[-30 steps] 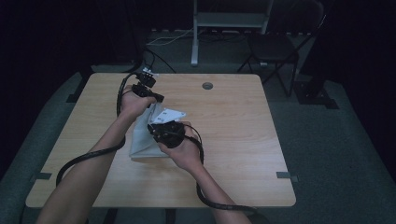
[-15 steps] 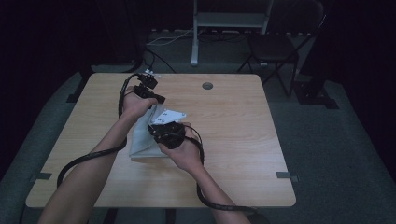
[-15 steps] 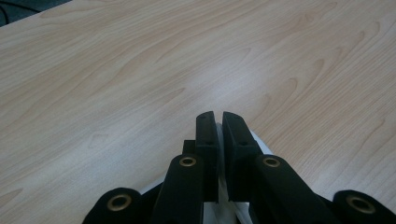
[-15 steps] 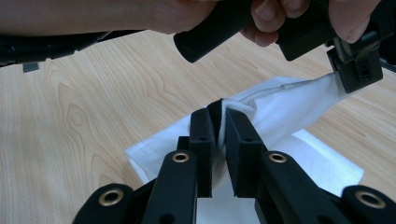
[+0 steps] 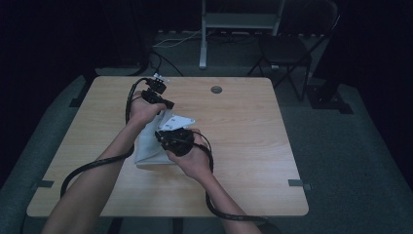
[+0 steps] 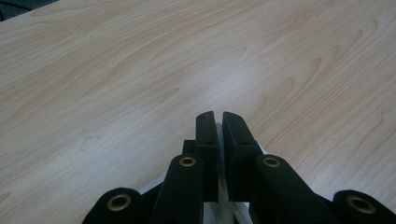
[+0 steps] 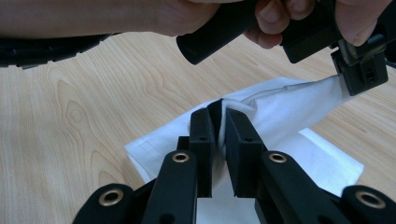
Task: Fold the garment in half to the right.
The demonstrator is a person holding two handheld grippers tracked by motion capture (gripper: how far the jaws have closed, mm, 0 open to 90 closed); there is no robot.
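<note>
A white cloth (image 5: 148,146) lies on the wooden counter (image 5: 253,141), left of its middle, with part of it lifted off the surface. The right gripper (image 7: 218,122) has its fingers (image 7: 201,135) clamped on a raised fold of the cloth, and the fabric runs taut from there up to the left gripper (image 7: 359,70), seen beyond it in the person's left hand (image 7: 280,18). In the left gripper view its fingers (image 6: 206,135) stand nearly together with a thin white edge of cloth pinched between them. In the high view the left gripper (image 5: 155,92) sits at the cloth's far end and the right gripper (image 5: 174,139) just nearer, the two close together. A round grommet (image 5: 216,89) is set in the counter's far edge, well apart from the cloth. Beyond the counter stand a folding chair (image 5: 287,48) and a grey metal stand (image 5: 238,22) on the dark floor.
</note>
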